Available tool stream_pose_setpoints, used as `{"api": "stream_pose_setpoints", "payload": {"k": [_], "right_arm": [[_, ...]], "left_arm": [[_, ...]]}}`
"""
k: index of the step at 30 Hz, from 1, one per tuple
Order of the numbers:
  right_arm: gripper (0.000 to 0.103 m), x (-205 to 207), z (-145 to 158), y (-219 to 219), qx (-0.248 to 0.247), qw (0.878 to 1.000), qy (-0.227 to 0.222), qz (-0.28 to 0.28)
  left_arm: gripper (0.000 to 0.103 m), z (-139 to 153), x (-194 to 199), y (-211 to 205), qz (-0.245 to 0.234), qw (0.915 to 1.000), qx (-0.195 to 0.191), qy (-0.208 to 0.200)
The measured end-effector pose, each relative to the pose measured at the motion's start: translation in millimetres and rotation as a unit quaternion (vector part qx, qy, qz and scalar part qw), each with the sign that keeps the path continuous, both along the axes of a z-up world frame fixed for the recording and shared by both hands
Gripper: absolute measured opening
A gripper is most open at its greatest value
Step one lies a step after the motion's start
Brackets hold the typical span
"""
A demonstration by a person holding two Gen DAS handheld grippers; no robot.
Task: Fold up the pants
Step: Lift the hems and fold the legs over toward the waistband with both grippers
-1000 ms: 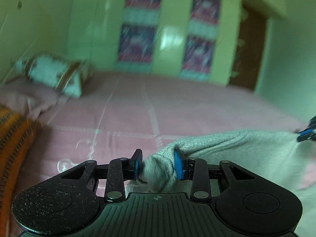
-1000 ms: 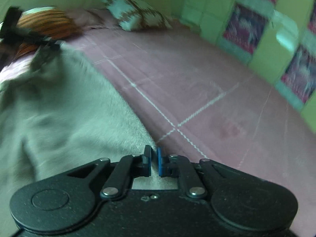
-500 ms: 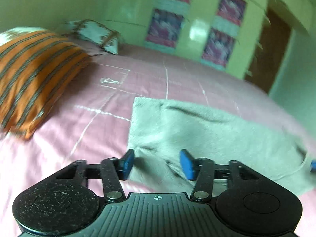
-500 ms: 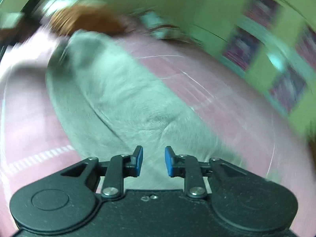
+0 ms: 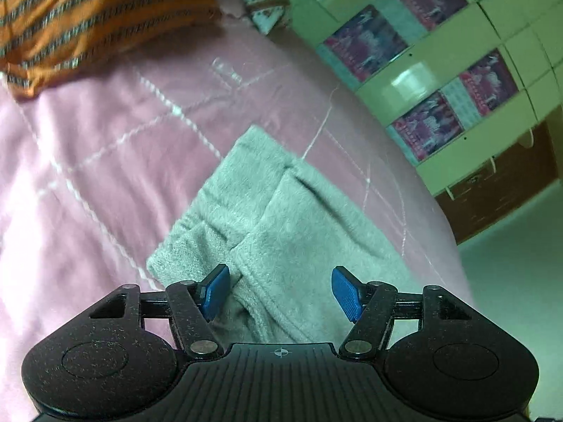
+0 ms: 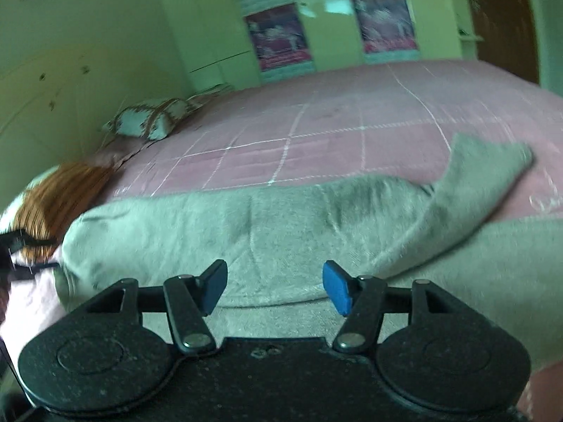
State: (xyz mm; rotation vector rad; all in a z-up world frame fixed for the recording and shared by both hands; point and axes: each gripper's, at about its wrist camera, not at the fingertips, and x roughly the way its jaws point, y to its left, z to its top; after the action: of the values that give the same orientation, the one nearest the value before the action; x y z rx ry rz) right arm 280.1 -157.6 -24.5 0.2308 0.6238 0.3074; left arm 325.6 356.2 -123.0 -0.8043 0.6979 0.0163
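Left hand-held gripper (image 5: 281, 290): jaws spread wide, nothing between the blue pads; one second ago they were pinched on a bunch of the grey cloth, now let go. Right hand-held gripper (image 6: 274, 286): likewise wide apart and holding nothing, where a second ago it was nearly closed. Pants (image 5: 267, 232): grey fleece, lying on the bed directly beyond both grippers, no longer lifted; in the left wrist view doubled over with one layer on another and a hemmed edge nearest the pads; in the right wrist view stretched across the frame, one end (image 6: 482, 179) turned up and away. Bed (image 5: 88, 161): pink quilted cover with pale stitched lines, under and all round the pants. Orange striped pillow (image 5: 88, 17): beyond the pants, at the bed's head. Patterned white-and-brown pillow (image 6: 155, 121): farther beyond the pants, against the wall. Green wardrobe (image 5: 454, 70): past the bed, doors bearing purple printed panels; any writing too blurred to read. Brown door (image 5: 506, 190): beside the wardrobe.
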Motion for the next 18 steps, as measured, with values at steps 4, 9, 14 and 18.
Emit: {"api": "stream_pose_setpoints", "payload": {"k": [4,9,14,18], "right_arm": [[0.053,-8.2,-14.4,1.2,0.002,1.000,0.014,-0.006],[0.053,5.7,-31.2,-0.6,0.023,0.998,0.045,-0.024],[0.053,26.4,-60.2,-23.1,0.137,0.981,0.113,-0.079],[0.022,41.0,-69.4,-32.8,0.196,0.965,0.129,-0.119]], "left_arm": [[0.064,-17.7,6.6,9.9,0.036,0.9987,-0.031,-0.015],[0.061,-31.7,22.0,14.1,0.053,0.9968,-0.053,-0.026],[0.033,-32.2,28.3,17.0,0.050,0.9976,-0.043,-0.022],[0.027,-28.3,28.0,22.6,0.048,0.9975,-0.047,-0.023]]}}
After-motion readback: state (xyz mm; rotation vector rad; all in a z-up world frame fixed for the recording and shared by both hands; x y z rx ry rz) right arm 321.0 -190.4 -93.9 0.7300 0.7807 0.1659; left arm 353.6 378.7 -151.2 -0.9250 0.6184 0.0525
